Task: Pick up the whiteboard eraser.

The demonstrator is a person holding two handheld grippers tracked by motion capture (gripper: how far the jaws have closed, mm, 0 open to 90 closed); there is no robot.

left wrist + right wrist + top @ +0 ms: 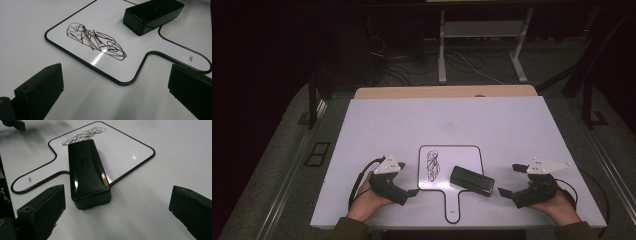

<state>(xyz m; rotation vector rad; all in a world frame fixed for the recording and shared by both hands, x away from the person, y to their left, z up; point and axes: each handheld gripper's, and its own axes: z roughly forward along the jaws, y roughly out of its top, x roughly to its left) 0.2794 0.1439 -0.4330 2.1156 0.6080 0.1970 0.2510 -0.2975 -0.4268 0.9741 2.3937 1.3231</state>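
If I close my right gripper (117,212) off-centre on the glossy black plastic eraser block (87,172), it may skid across the small paddle-shaped whiteboard (125,150) and miss the black scribble (96,41). The eraser lies just ahead of my spread, empty jaws, nearer the left one; my left gripper (115,92) gapes empty too.

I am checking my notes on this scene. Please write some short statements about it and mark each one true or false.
1. The black eraser lies partly on the small whiteboard. True.
2. The whiteboard is wiped clean. False: a black scribble is on it.
3. The right tool grips the eraser. False: its jaws stand open, apart from it.
4. The left tool is open and holds nothing. True.
5. The whiteboard's handle points toward the person. True.
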